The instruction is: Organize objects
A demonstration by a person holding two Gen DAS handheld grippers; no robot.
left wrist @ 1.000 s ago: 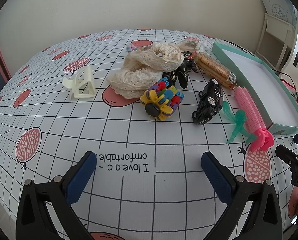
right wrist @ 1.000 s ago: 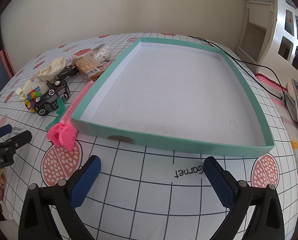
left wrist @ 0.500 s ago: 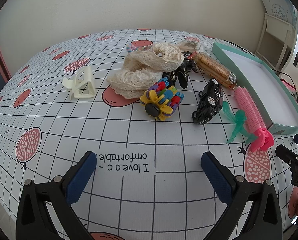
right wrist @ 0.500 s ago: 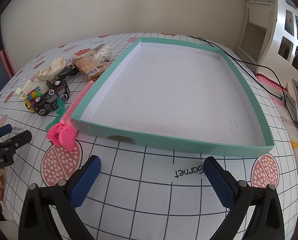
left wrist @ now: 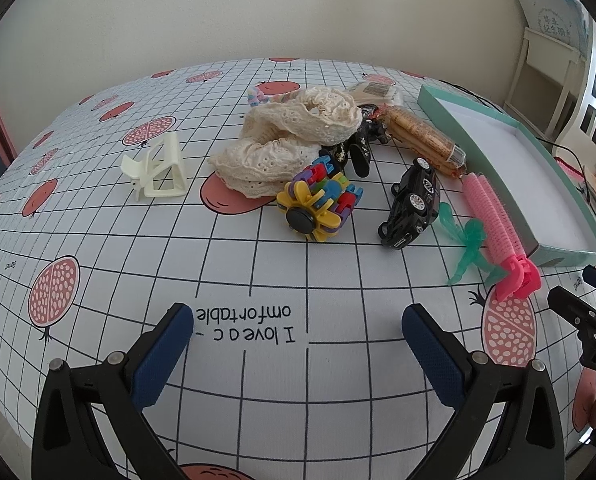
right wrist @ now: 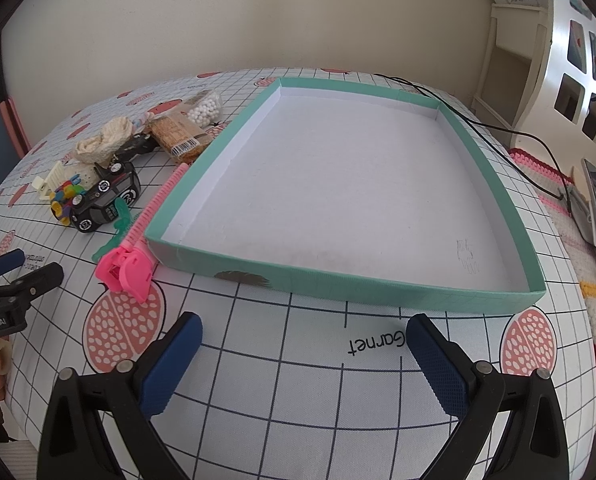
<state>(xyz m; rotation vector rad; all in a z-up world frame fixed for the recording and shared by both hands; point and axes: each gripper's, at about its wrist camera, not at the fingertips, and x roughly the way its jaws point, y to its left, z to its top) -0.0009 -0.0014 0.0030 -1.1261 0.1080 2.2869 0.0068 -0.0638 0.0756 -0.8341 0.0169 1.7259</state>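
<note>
Nothing picked up yet; judged to be the start, with the first pick pending. Left hand-held gripper jaws wide apart, empty, hovering over the near part of the bench. Right hand-held gripper likewise spread and empty, facing the near wall of the teal tray, which holds nothing.

Things to sort lying in a loose heap left of the tray: white clip alone at far left; lace cloth at the back; coloured block toy touching the cloth's near edge; black toy car just right of it; green plastic figure beside the car; pink hair roller lying along the tray's left wall; biscuit pack further back, also near that wall.

Best to begin with a free-standing piece, probably the block toy or the car: open bench in front of both, room for straight approach. Worth closing across the car's narrow width, not its length. Roller hard against the tray wall, so little clearance on that side; better taken by its pink clip end. Lifting clear of the rim before crossing. Plenty of free room inside the tray; cable at its far right corner to be avoided.
</note>
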